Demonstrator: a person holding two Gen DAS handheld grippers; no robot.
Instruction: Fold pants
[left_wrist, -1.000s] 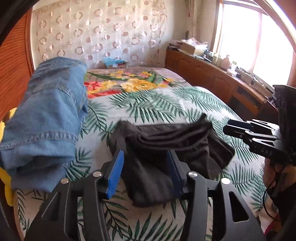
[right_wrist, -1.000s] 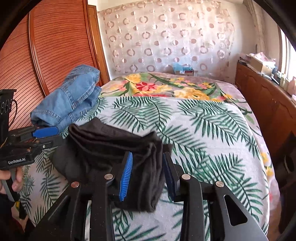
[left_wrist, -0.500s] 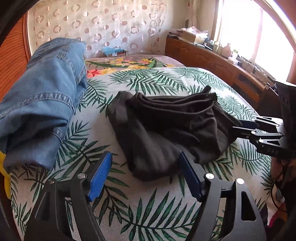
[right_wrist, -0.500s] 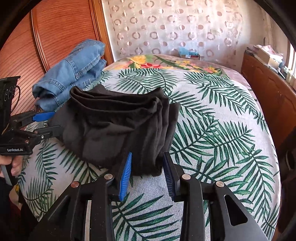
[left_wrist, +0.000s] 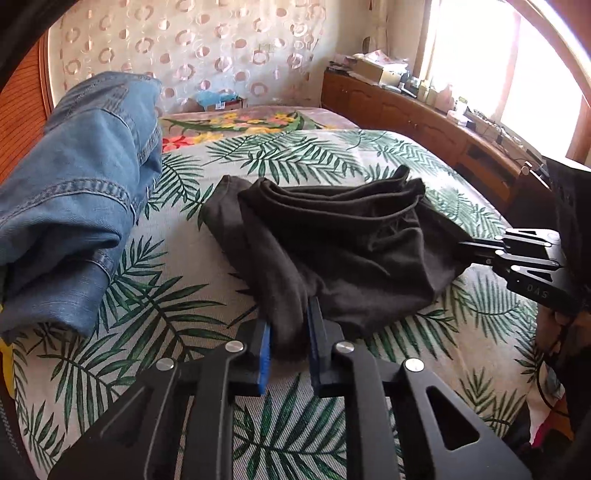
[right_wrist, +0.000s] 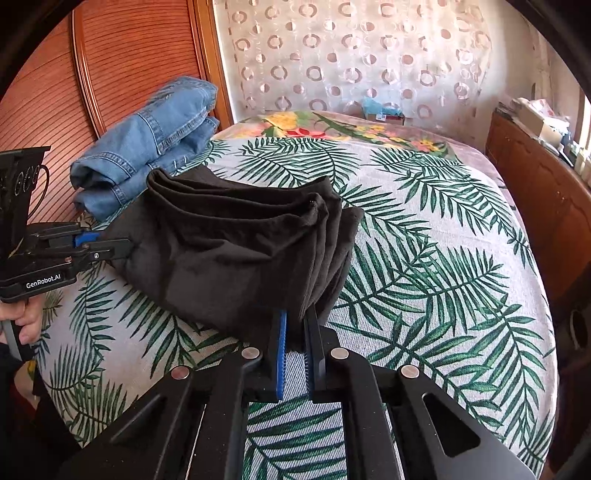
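We note both sets of jaws closing on the black pants (left_wrist: 332, 240) lying on the bed (left_wrist: 177, 295): left gripper (left_wrist: 290, 332) and right gripper (right_wrist: 294, 325) each pinch a near edge.

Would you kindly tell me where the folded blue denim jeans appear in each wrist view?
Left wrist view: folded blue denim jeans fill the left side, large and near.
Right wrist view: jeans lie upper left, against the wooden panel.
Shared landmark: the crumpled black pants on the palm-leaf bedspread.
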